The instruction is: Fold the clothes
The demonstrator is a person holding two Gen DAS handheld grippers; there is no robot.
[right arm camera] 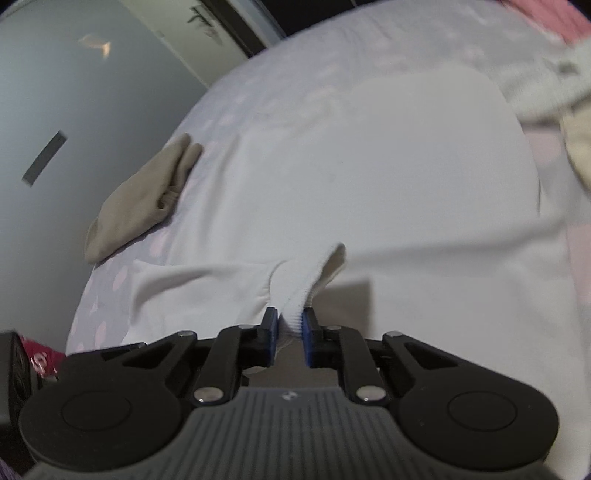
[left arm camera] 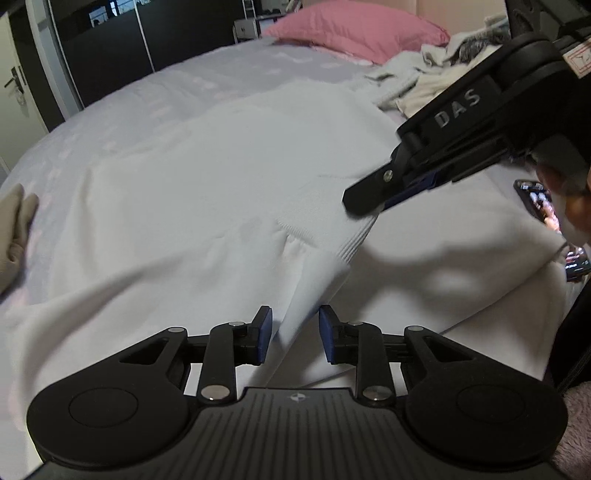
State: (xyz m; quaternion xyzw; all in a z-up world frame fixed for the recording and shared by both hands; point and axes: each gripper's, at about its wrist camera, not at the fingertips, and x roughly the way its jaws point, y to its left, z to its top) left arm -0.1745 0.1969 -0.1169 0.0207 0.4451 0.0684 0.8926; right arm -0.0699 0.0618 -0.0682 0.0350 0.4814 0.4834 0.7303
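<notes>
A white sweater (left arm camera: 207, 177) lies spread on the bed; it also fills the right wrist view (right arm camera: 388, 177). My right gripper (right arm camera: 289, 325) is shut on the sweater's ribbed cuff (right arm camera: 295, 314) and lifts it; it also shows in the left wrist view (left arm camera: 364, 205), gripping that ribbed edge (left arm camera: 354, 243). My left gripper (left arm camera: 295, 326) has its jaws apart, with a raised fold of the sleeve (left arm camera: 306, 295) hanging between the pads without being pinched.
A folded beige garment (right arm camera: 147, 192) lies at the bed's left edge, also in the left wrist view (left arm camera: 14, 229). A pink pillow (left arm camera: 354, 29) and a heap of clothes (left arm camera: 436, 74) sit at the far right. A phone (left arm camera: 539, 206) lies at the right.
</notes>
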